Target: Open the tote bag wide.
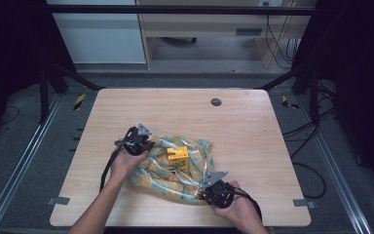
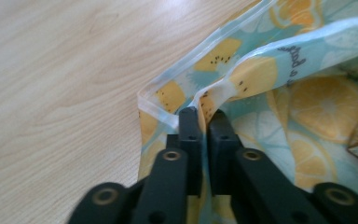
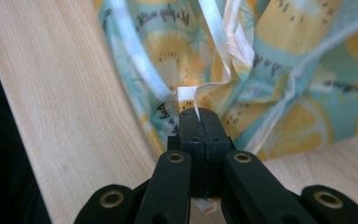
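While both hands are working at the near half of the table point(image 1: 126, 105), the fruit-print bag point(image 1: 195, 151) is lying crumpled between the two grippers, pale teal with yellow citrus slices.

Left gripper point(image 1: 148, 143): sitting at the bag's far-left edge. In the left gripper view its jaws are nearly together and a fold of the bag's clear-trimmed rim point(image 2: 205, 105) is passing between the tips, with a thin gap showing, so it is grasping the rim only lightly. Bare wood is lying to its left and ahead of it, with plenty of free room toward the far edge.

Right gripper point(image 1: 202, 187): sitting at the bag's near-right corner, close to the table's near edge, so little room is remaining behind it. In the right gripper view its jaws are clenched tight on a white strip of the bag's edge point(image 3: 189, 95); the bag is bulging up ahead of it and wood is running along its left.

A yellow box point(image 1: 178, 157) is resting on the bag's folds, between the two grippers, ahead and left of the right gripper. White handle straps point(image 1: 199, 168) are looping across the fabric just ahead of the right gripper. A dark round grommet point(image 1: 216, 102) is sitting in the tabletop well beyond both grippers. Cables are trailing back along both forearms.
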Demonstrator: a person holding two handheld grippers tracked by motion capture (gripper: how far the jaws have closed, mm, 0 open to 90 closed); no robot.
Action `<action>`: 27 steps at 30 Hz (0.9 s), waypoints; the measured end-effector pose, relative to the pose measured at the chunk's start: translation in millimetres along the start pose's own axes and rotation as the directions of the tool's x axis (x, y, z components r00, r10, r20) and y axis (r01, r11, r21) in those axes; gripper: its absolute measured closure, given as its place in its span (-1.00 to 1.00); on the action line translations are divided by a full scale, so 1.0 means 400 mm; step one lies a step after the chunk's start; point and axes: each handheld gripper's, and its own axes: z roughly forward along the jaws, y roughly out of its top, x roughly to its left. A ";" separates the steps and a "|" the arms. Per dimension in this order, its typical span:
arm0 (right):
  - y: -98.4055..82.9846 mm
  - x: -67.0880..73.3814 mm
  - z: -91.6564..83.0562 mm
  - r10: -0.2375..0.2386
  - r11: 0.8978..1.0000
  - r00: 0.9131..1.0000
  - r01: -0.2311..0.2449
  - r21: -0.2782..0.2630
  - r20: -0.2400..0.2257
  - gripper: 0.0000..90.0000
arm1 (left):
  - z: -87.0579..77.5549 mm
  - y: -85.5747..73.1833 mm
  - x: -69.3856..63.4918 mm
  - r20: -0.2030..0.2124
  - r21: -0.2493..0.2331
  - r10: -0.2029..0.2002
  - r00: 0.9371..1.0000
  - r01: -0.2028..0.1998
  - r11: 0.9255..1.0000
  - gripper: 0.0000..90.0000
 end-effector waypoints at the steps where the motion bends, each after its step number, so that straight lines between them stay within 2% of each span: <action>1: 0.003 -0.001 -0.002 -0.005 1.000 1.000 0.005 -0.027 0.006 0.82 | -0.011 0.002 -0.004 -0.008 -0.018 0.012 1.000 -0.013 1.000 0.74; 4: 0.019 0.004 -0.017 -0.015 0.994 0.999 0.019 -0.109 0.039 0.43 | -0.053 0.008 -0.015 -0.023 -0.080 0.033 0.999 -0.034 0.996 0.39; 6: 0.030 0.007 -0.027 -0.021 0.988 0.998 0.030 -0.149 0.062 0.15 | -0.080 0.013 -0.021 -0.020 -0.131 0.041 0.999 -0.043 0.990 0.16; 8: 0.039 0.010 -0.040 -0.023 0.982 0.996 0.039 -0.184 0.086 -0.09 | -0.106 0.019 -0.025 -0.015 -0.161 0.036 0.999 -0.038 0.986 -0.09; 10: 0.046 0.011 -0.055 -0.024 0.972 0.995 0.046 -0.230 0.100 -0.30 | -0.129 0.024 -0.030 0.003 -0.202 0.028 1.000 -0.027 0.979 -0.24; 14: 0.059 0.005 -0.097 -0.001 0.952 0.994 0.034 -0.305 0.107 -0.58 | -0.182 0.030 -0.037 0.022 -0.267 0.001 1.000 0.005 0.964 -0.48; 16: 0.061 -0.002 -0.123 0.007 0.937 0.993 0.036 -0.346 0.121 -0.66 | -0.212 0.030 -0.035 0.013 -0.295 -0.014 1.000 0.017 0.955 -0.58; 18: 0.058 -0.020 -0.149 0.035 0.926 0.988 0.024 -0.378 0.148 -0.73 | -0.242 0.021 -0.024 -0.014 -0.304 -0.031 0.999 0.025 0.952 -0.64; 21: 0.033 -0.065 -0.177 0.102 0.917 0.974 -0.012 -0.399 0.205 -0.81 | -0.273 -0.016 0.002 -0.056 -0.288 -0.057 0.997 0.039 0.957 -0.72; 23: 0.007 -0.101 -0.184 0.155 0.919 0.957 -0.049 -0.392 0.244 -0.85 | -0.286 -0.054 0.019 -0.078 -0.272 -0.080 0.994 0.055 0.961 -0.75; 26: -0.035 -0.149 -0.178 0.240 0.915 0.931 -0.123 -0.383 0.275 -0.85 | -0.294 -0.119 0.035 -0.096 -0.233 -0.106 0.990 0.081 0.969 -0.82; 27: -0.048 -0.163 -0.172 0.258 0.917 0.924 -0.142 -0.373 0.283 -0.84 | -0.295 -0.142 0.039 -0.099 -0.221 -0.115 0.989 0.091 0.971 -0.83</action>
